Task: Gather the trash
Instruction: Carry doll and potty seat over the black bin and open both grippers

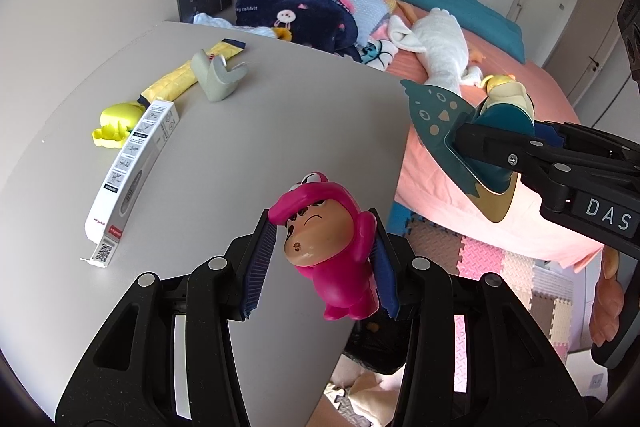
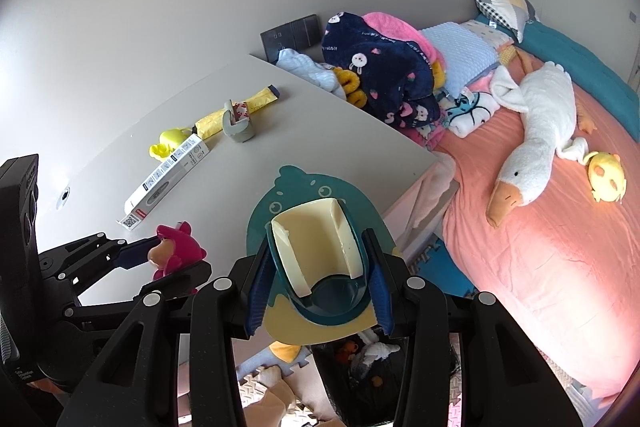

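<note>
My left gripper [image 1: 322,219] is shut on a pink toy figure [image 1: 334,267] with a tan face, held off the grey table [image 1: 240,131] near its front edge. My right gripper [image 2: 316,239] is shut on a teal duck-shaped holder [image 2: 298,187] with a cream insert, gripped by its sides. In the left wrist view, the right gripper [image 1: 464,139] and the holder [image 1: 432,111] hang over the gap between table and bed. From the right wrist view, the left gripper [image 2: 176,255] and the pink toy [image 2: 180,245] sit low on the left.
On the table [image 2: 304,131] lie a white box [image 1: 132,167], a yellow toy [image 1: 114,125], a yellow packet [image 1: 180,79] and a grey-green corner piece [image 1: 218,75]. A bed [image 2: 540,267] with a goose plush [image 2: 532,147] stands to the right. A dark bin [image 2: 380,367] sits below on foam mats.
</note>
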The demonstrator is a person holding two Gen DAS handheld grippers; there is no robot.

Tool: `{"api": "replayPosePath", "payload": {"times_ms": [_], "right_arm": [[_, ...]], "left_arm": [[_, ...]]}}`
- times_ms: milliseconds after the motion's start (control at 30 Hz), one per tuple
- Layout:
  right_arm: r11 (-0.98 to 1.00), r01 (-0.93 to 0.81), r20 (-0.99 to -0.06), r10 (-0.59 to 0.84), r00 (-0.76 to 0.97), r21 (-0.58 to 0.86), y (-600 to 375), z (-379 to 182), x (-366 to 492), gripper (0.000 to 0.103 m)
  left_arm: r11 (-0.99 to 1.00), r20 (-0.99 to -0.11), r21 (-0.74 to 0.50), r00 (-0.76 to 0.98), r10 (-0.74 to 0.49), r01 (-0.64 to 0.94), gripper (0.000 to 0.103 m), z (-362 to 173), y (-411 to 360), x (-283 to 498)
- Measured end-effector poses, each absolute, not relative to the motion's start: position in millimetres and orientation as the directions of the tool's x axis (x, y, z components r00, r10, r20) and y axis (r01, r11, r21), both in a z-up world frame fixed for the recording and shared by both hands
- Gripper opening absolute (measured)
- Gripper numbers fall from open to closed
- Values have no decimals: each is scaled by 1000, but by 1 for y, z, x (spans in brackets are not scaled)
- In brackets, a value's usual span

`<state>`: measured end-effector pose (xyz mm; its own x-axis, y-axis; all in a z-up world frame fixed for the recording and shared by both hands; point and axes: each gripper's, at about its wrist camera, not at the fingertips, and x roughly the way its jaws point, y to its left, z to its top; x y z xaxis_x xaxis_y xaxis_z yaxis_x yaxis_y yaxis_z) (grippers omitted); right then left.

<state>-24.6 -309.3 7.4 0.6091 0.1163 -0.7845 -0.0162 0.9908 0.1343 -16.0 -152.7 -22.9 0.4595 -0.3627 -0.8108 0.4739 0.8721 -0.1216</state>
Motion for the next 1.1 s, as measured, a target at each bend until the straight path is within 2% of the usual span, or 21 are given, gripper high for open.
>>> {"api": "replayPosePath", "payload": {"times_ms": [1100], "right_arm": [[963,224,-801,-16,598,149,-423,7,-127,44]], "left_arm": [[710,-811,-98,357,-463,697,45,-18,-268,-76]]}}
